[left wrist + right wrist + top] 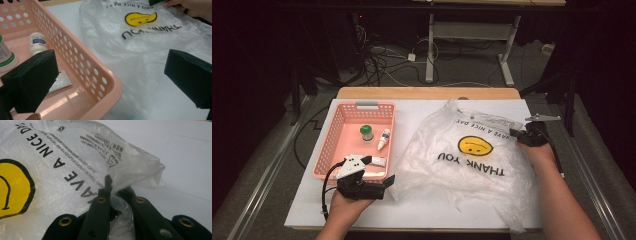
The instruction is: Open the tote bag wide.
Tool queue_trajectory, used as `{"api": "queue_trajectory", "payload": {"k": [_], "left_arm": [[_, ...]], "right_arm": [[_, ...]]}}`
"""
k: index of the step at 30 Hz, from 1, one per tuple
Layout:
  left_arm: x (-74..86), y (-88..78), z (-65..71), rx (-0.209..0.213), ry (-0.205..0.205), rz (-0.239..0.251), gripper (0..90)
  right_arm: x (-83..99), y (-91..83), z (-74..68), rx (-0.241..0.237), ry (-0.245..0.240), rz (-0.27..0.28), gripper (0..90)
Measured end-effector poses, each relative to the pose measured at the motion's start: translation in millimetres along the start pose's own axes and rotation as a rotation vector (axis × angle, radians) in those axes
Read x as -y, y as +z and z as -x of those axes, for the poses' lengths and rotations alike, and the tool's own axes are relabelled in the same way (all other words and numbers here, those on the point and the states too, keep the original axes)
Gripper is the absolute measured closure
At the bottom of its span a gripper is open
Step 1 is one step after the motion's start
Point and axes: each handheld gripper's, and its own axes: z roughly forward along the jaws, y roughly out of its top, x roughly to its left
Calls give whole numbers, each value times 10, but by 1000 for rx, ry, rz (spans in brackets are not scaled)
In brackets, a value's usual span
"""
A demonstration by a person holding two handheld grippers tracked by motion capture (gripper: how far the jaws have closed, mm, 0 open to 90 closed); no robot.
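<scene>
Both grippers are matte black: the left gripper has a white angular plate on top and a black cable looping off lower left, while the right gripper shows brass rivets along slim arms. Bare forearms, no sleeves.

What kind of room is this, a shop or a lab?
Most likely a lab or recording workshop: cables tangle on the floor behind the table, black curtains surround it, and a person works with a handheld claw.

Pink basket, yellow-smiley clear bag
</scene>
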Motion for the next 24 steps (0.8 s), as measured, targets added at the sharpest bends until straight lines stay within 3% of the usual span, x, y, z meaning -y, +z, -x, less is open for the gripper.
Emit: {"api": "queue_trajectory", "payload": {"k": [6,11,14,15,16,17,22,24], "left_arm": [[-13,10,13,8,2,2,0],[-28,-3,36,10,11,10,0],[-25,-12,32,11,11,15,0],[-25,-16,30,10,11,17,0],[-25,-18,29,12,11,18,0],[-26,-19,28,16,15,19,0],[-31,-23,37,22,30,32,0],[-32,-16,42,24,32,30,0]], "right_arm": [[17,-6,272,91,101,35,900],[1,-78,360,162,132,63,900],[15,-113,383,165,142,61,890],[28,-154,384,154,145,68,748],[28,-154,384,154,145,68,748],[39,-228,367,150,140,77,627],[144,-427,326,143,139,79,523],[244,-625,256,148,103,88,498]]}}
